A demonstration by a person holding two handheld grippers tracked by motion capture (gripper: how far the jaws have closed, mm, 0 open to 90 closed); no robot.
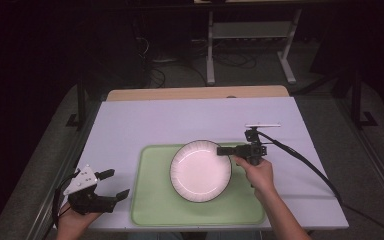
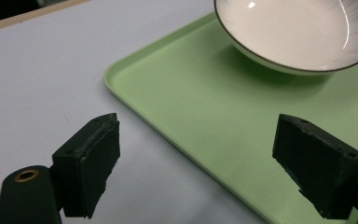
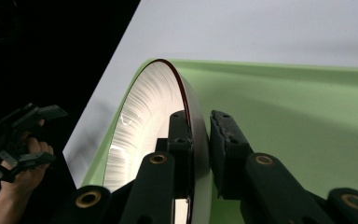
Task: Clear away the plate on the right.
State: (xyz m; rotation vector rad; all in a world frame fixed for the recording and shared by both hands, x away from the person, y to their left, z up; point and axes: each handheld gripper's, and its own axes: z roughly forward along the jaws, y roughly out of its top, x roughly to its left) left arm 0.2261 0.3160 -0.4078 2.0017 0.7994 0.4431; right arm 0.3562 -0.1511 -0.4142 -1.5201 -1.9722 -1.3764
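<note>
Now the plate hangs over the tray.
Right gripper [image 1: 223, 150] pinches the white, dark-rimmed ceramic plate's [image 1: 200, 171] right rim above the pale green plastic tray [image 1: 152, 202]; left gripper [image 1: 118, 184] waits spread, well apart.

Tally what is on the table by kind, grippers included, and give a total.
Plate, white with a dark rim, clamped at its edge by the right gripper: 1
Tray, green: 1
Grippers, counting the left gripper with jaws apart at the tray's left: 2
Total: 4
</note>
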